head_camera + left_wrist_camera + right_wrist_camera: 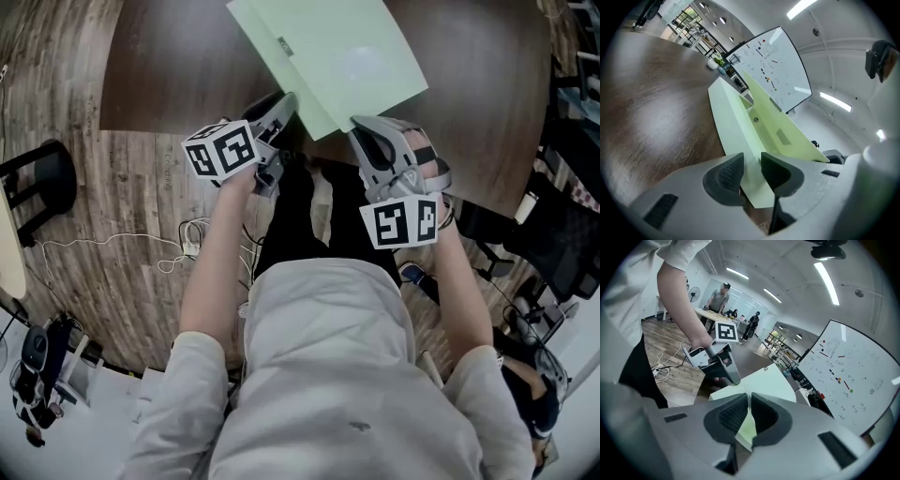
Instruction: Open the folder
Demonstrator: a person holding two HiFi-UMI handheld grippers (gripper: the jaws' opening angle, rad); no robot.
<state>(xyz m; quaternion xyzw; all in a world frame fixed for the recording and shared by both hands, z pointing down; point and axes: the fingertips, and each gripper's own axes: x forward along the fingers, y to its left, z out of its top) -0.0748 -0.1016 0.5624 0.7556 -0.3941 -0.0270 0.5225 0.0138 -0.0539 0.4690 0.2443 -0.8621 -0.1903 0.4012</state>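
A pale green folder [328, 56] lies on the dark wooden table [487, 94], its near corners at the table's front edge. In the left gripper view its upper cover [787, 133] stands lifted off the lower cover [733, 126] in a narrow V. My right gripper [361, 127] is shut on the upper cover's near corner; in the right gripper view a thin green edge [746, 427] is pinched between the pads. My left gripper [286, 108] is at the folder's near left corner. Its jaws [752, 176] stand apart with the lower cover's corner between them.
The table's front edge runs just before both grippers, with wood floor, white cables [141, 248] and a black stool [37, 183] to the left. A dark office chair [562, 234] stands on the right. A whiteboard [773, 65] is beyond the table. People stand far back [719, 298].
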